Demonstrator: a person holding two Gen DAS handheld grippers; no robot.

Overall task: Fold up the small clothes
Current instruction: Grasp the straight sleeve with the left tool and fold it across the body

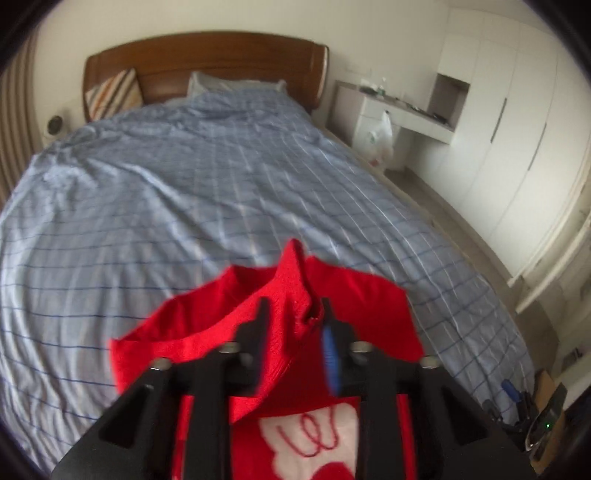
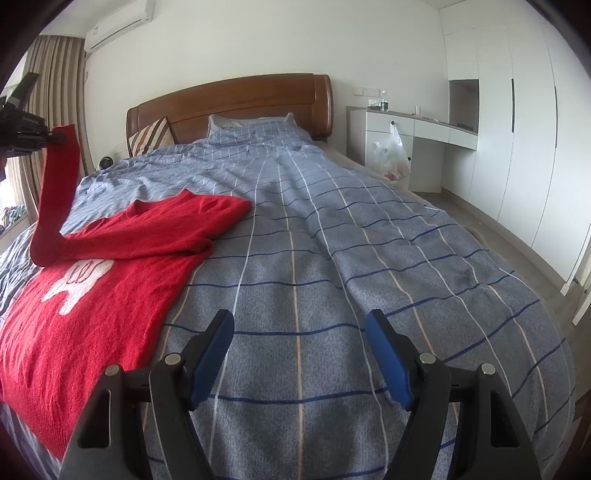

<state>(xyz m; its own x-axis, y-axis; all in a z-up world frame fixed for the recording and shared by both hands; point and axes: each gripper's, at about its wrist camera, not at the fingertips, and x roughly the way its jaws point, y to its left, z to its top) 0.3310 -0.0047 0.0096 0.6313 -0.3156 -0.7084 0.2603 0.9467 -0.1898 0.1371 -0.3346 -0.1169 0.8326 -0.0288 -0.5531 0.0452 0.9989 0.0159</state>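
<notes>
Red knit sweater (image 2: 110, 266) with white patch, flat on bed (image 2: 332, 258); left tongs (image 1: 291, 314) clamped on lifted sleeve; right tongs (image 2: 299, 321) apart, beside sweater.

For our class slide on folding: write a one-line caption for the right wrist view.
Open right gripper hovers over the checked bedspread while the left gripper lifts a red sweater sleeve.

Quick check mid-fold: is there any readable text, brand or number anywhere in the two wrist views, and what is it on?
None reads clearly.
Red sweater: white patch with red squiggles, no legible letters.
Pillow: faint dark print, too small to read.
Air conditioner: small front mark, too blurred.
Plastic bag: print unreadable.
</notes>
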